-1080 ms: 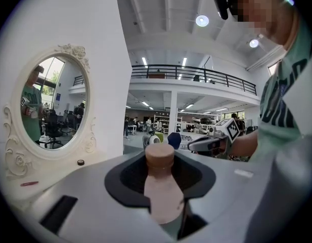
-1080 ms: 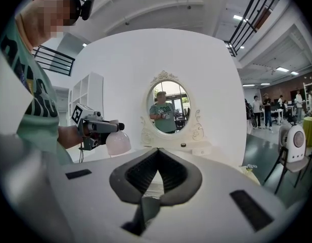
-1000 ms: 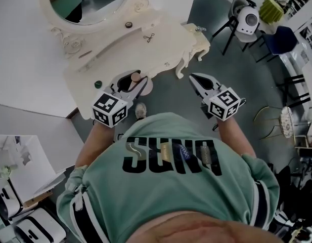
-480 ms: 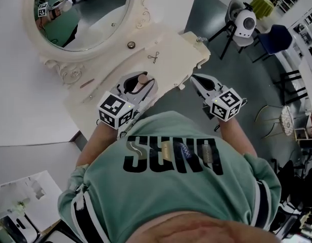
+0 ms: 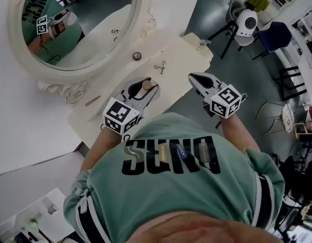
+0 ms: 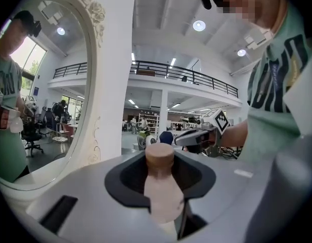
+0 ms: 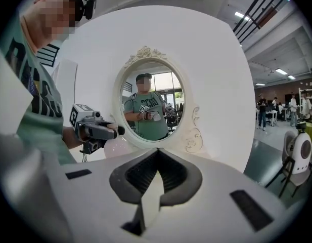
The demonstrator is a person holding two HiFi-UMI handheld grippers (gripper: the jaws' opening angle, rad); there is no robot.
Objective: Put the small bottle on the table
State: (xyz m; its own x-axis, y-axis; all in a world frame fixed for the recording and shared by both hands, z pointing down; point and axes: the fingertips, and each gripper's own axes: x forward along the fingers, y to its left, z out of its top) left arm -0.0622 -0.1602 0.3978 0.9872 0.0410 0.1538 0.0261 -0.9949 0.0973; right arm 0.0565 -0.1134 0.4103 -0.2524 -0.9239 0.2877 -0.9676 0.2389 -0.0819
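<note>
- Nearest, at the lower centre of the head view: the person's green shirt [image 5: 176, 186], with both forearms reaching up the frame.
- Left gripper [image 5: 144, 86]: the jaws are clamped on the small bottle [image 6: 161, 191]. The pale body is pinched between the pads and the tan cap [image 6: 160, 155] rises clear above them.
- Long axis: the small bottle stands about upright, cap uppermost, crosswise to the line along which the jaws point. Judged ready to go down base first.
- Right gripper [image 7: 151, 184]: the jaws are together with nothing between them. In the head view it sits right of centre, over the grey floor and off the table's front edge.
- Governing relation: the left gripper already overlaps the cream dressing table [image 5: 188, 59] near its front edge. Bare top lies just beyond the jaws, toward the upper right. The left hand is the nearer and carries the load, so the set-down is judged to need only a lowering and a release.
- Farther on the top: small scissors [image 5: 161, 66] and a dark round item [image 5: 137, 56], both apart from the jaws.
- Farthest, upper left: the oval mirror [image 5: 70, 19].
</note>
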